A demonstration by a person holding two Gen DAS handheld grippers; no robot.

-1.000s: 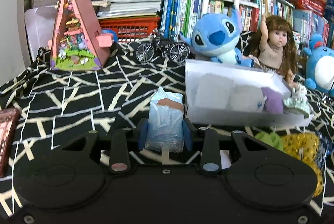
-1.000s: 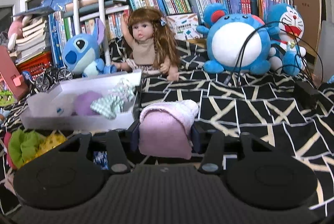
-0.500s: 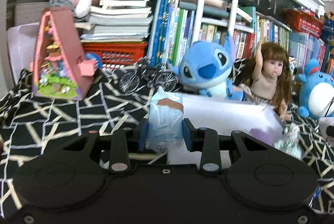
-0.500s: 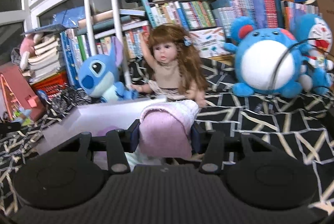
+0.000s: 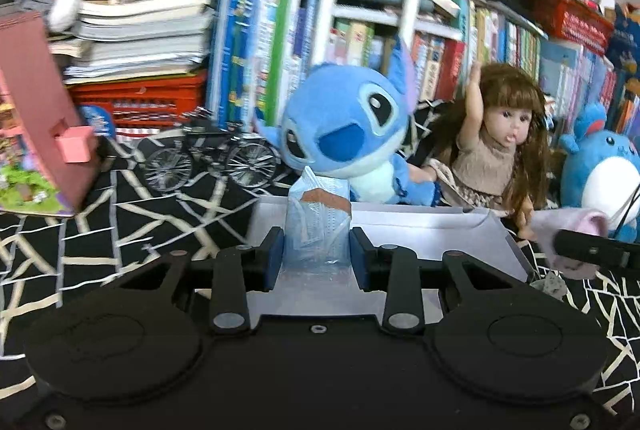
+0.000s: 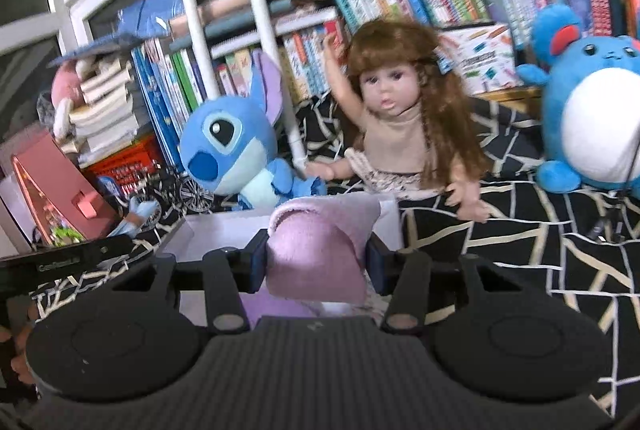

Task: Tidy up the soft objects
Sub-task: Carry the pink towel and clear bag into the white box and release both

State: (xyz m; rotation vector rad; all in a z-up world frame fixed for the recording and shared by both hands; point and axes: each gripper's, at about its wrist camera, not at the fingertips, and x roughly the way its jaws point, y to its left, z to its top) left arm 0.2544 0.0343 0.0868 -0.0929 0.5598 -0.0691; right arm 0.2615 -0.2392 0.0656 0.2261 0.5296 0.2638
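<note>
While my left gripper [image 5: 316, 254] stays clenched on a blue plastic packet [image 5: 316, 230] above the white box [image 5: 420, 234], the crinkly wrap could slip early. My right gripper [image 6: 316, 262] clamps a pink folded cloth [image 6: 320, 250] over the same box; crowding risks a bump, and my tools hide the box floor.

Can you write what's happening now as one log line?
left gripper: shut on blue packet | right gripper: shut on pink cloth | both over white box
</note>
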